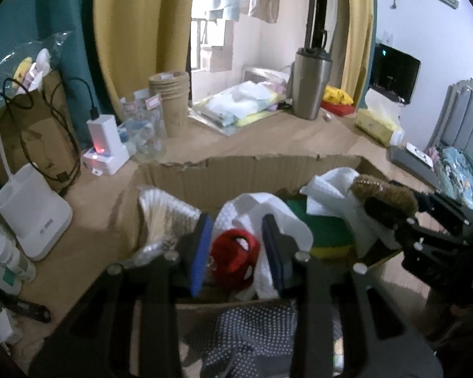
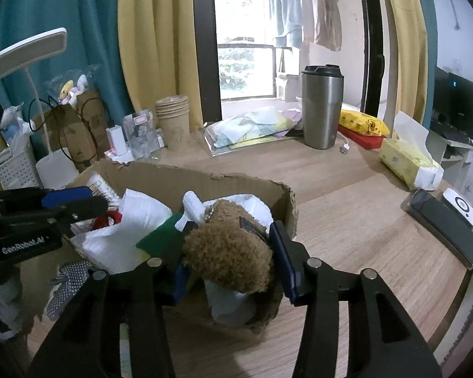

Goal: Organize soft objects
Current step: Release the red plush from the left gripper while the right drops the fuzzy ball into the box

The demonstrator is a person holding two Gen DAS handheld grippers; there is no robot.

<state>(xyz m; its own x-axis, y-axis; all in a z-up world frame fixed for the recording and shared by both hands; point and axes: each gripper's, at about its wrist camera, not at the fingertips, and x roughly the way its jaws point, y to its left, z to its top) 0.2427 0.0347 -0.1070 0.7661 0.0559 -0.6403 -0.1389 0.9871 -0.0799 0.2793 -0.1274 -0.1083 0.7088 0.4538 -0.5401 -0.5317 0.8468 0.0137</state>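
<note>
A torn cardboard box (image 2: 246,186) sits open-topped below both grippers, crammed with soft things. A red knitted Spider-Man head (image 1: 235,253) lies between the left gripper's (image 1: 238,252) blue pads. A curly brown plush toy (image 2: 228,252) sits between the right gripper's (image 2: 230,258) pads, over white cloths (image 2: 132,236) and a green sponge (image 2: 160,236).

The brown plush toy (image 2: 228,249) hides the right gripper's left finger pad; whether the pads press it is unclear. The dotted cloth (image 1: 252,330) is cut off below.
</note>
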